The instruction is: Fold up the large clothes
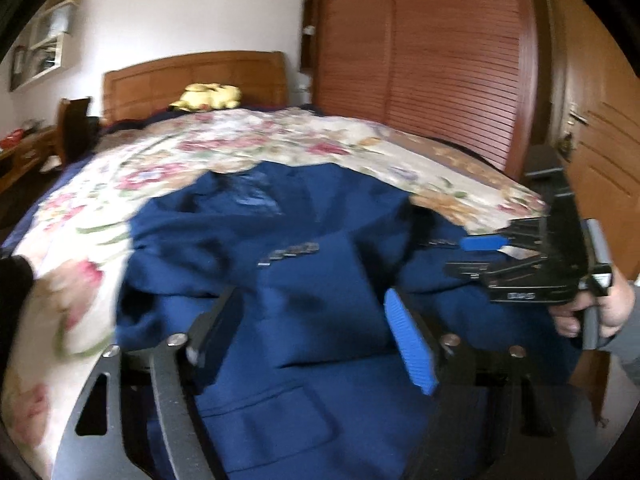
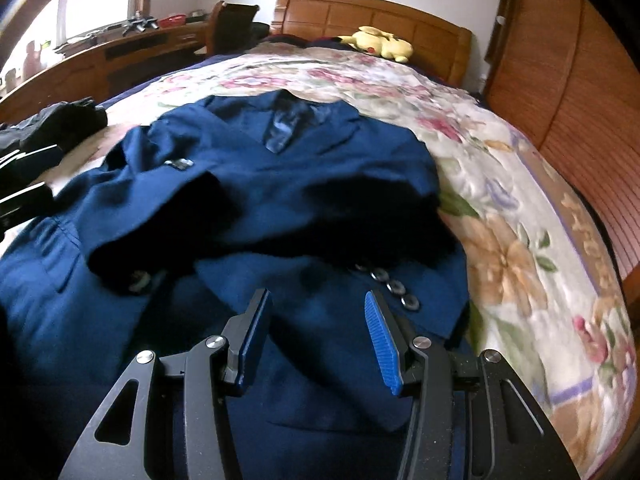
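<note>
Right now a navy blue woollen suit jacket (image 2: 280, 168) is lying face up on the floral quilted bedspread (image 2: 500, 208) of a wooden bed, collar toward the headboard (image 2: 372, 16) and hem toward the cameras. One sleeve, the one ending in a row of round grey cuff buttons (image 2: 394, 280), is lying across the chest; the fabric around it is bunching and rumpling.

The left gripper (image 1: 316, 336) is hanging over the lower front of the jacket with its fingers (image 1: 412, 348) released and nothing between them. The right gripper (image 2: 316, 336) is likewise hovering over the front panel just short of the cuff buttons, fingers apart and empty; in the left wrist view it is showing at the jacket's side edge, with a hand (image 1: 600, 308) around its handle.

Judging by this layout, the step in hand is picking grip points for the next fold. To do it well, each gripper should be taking one edge of the hem or side seam, pinching through every layer, keeping the two grips level, and lifting together so the crossed sleeve is not sliding out. Smoothing the bunched area first would be giving a flatter crease.

A yellow plush toy (image 2: 380, 46) is sitting by the headboard, and a pile of dark clothing (image 2: 48, 128) is lying beside the jacket.
</note>
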Demonstrator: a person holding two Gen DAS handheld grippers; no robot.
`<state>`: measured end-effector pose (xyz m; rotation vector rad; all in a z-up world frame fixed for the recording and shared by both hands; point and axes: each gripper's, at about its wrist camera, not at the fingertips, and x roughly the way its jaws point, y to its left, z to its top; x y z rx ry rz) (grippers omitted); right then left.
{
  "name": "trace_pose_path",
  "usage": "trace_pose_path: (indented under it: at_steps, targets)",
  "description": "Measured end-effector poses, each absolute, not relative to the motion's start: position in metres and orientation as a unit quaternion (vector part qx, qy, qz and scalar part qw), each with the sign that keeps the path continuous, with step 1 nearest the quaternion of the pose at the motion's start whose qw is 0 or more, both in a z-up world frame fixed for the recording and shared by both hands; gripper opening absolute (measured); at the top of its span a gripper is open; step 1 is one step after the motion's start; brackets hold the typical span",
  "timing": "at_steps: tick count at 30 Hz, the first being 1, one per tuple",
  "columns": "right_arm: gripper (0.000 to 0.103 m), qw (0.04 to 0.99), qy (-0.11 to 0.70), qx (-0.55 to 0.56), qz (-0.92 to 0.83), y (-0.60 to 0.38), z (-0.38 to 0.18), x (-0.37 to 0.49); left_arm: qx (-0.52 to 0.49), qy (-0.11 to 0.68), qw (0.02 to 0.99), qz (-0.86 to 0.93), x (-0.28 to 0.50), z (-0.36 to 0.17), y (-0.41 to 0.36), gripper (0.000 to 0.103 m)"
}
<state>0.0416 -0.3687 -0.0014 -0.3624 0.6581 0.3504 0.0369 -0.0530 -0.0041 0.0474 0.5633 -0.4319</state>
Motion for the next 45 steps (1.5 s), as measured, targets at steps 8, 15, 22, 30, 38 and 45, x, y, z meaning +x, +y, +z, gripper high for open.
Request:
trace_pose_path:
  at_steps: [8,15,22,30,38,45]
  targets:
    - [0.05,0.919,0.325,-0.155,0.161,-0.379,-0.022,0.046,0.068,0.335,0.917,-0.207,0.061,-0.03,-0.091,0.067]
    - [0.05,0.922,0.321,-0.134,0.169,-0.389,-0.033,0.04,0.056,0.365,0.908,-0.196,0.07,-0.041,-0.085,0.02]
    - [0.05,0.925,0.316,-0.114,0.18,-0.4,-0.036,0.037,0.007,0.31,0.938,-0.152,0.042,-0.005,-0.033,0.008]
    - [0.05,0.924,0.315,-0.106,0.187,-0.402,-0.038,0.036,-0.02,0.332,0.937,-0.108,0.013,-0.01,0.02,0.008]
    - [0.05,0.925,0.314,-0.11,0.183,-0.4,-0.037,0.035,-0.006,0.356,0.929,-0.098,0.013,-0.022,0.028,0.018]
    - [0.05,0.925,0.315,-0.11,0.183,-0.399,-0.037,0.035,0.012,0.346,0.933,-0.099,0.053,-0.009,0.029,0.061]
